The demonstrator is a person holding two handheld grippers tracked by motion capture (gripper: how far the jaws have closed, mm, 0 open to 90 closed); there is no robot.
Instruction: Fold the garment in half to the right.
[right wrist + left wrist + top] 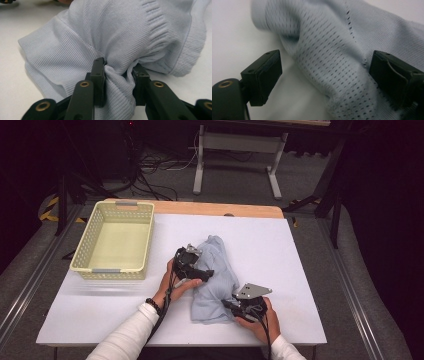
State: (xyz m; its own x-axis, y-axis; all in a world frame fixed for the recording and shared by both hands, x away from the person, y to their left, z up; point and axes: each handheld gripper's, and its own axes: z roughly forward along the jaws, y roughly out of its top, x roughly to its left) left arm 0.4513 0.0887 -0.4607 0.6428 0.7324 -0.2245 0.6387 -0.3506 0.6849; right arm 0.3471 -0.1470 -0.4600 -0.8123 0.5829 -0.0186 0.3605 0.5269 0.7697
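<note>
A pale blue garment [214,280] lies crumpled in the middle of the white table [280,250]. The right gripper [234,306] pinches a bunched fold at the garment's near edge, its jaws pressed into the cloth. The left gripper [206,273] sits at the garment's left side with jaws spread, mesh fabric between them but not squeezed. A yellow basket [114,241] stands at the table's far left.

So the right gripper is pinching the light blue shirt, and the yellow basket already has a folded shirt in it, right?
Not quite. The right gripper is indeed pinching the light blue shirt, as the right gripper view shows, but the yellow basket holds nothing; the high view shows its bare bottom.
</note>
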